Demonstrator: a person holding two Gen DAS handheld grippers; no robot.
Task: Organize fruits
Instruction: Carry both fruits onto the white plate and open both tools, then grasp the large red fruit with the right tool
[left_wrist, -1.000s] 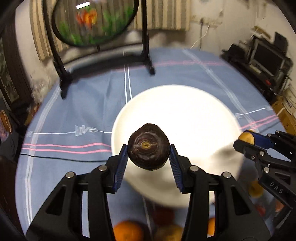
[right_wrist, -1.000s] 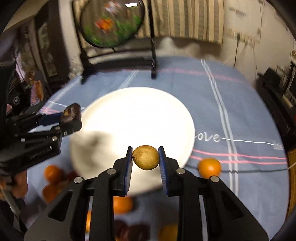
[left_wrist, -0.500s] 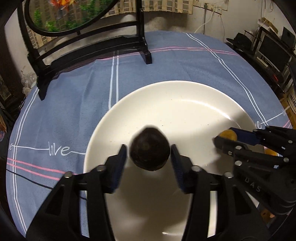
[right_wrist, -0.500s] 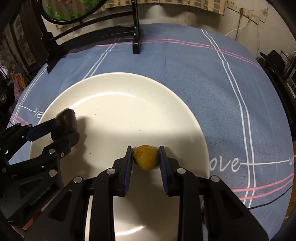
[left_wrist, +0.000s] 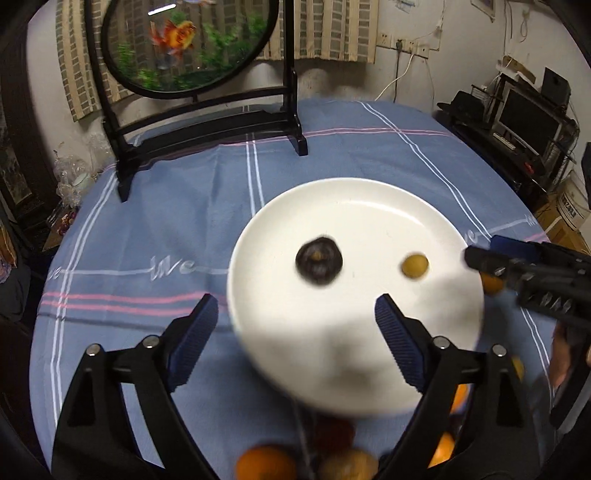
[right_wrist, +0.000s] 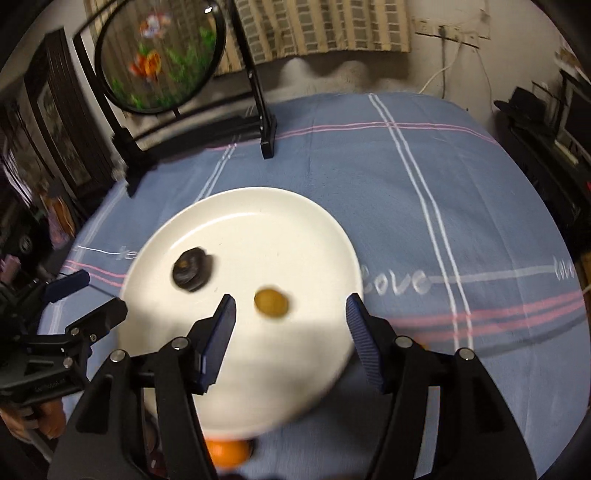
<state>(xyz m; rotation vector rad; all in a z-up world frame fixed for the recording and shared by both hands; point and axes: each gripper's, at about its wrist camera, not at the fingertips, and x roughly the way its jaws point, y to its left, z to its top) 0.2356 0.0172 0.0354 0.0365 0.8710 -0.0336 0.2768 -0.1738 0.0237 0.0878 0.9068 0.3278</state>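
Now both claws are spread wide and hold nothing: the left claw (left_wrist: 291, 338) sits at the lower middle of its view, the right claw (right_wrist: 290, 338) likewise in its own. On the white plate (left_wrist: 369, 199) at frame centre rest a dark round fruit (left_wrist: 318, 260) and, apart to its right, a small yellow-brown fruit (left_wrist: 415, 266). More fruit waits off the plate at the bottom edge, including an orange (left_wrist: 266, 467) and a brownish fruit (left_wrist: 349, 469), all on the blue-clothed desk (left_wrist: 166, 221). By my reading, the next fetch goes best if each claw lifts clear of the rim before swinging back, then closes across a fruit's widest part so it cannot roll away.
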